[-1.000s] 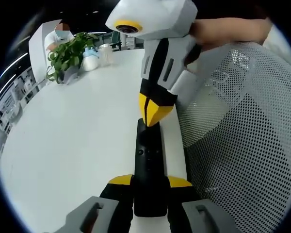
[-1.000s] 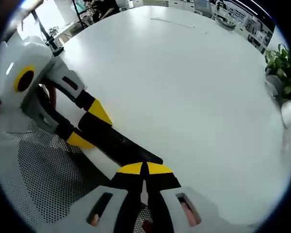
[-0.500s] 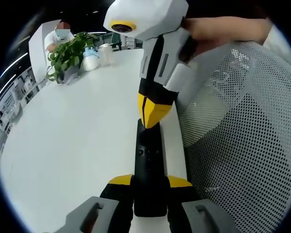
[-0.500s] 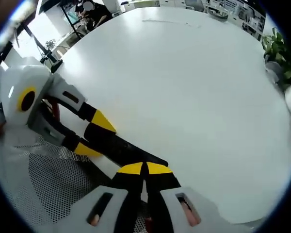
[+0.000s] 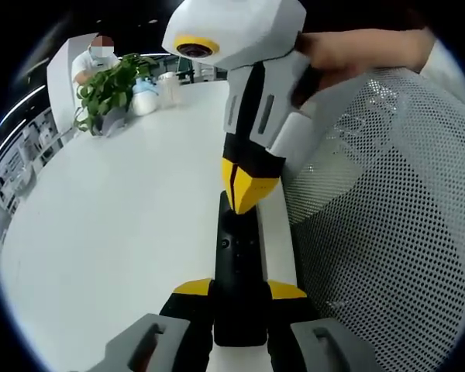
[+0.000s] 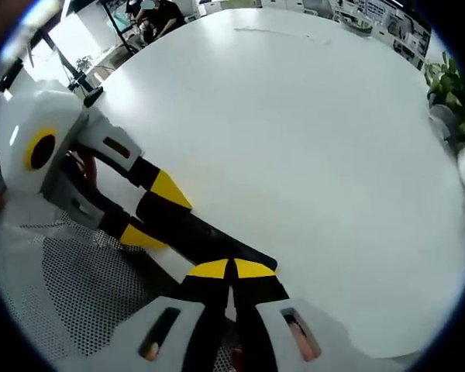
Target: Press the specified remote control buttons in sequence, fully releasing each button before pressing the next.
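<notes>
remote (image 5: 237,260) lengthwise along left gripper (image 5: 240,291) jaws

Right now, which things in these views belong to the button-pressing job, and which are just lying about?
Job:
- black remote control, clamped in the left gripper
- right gripper, tips closed at the remote's far end

Lying about:
- potted plant
- white bottle
- mesh chair back
- white table

White round table (image 5: 101,225) w/ black remote (image 5: 238,256) at edge, potted plant (image 5: 108,87) far side.
</notes>
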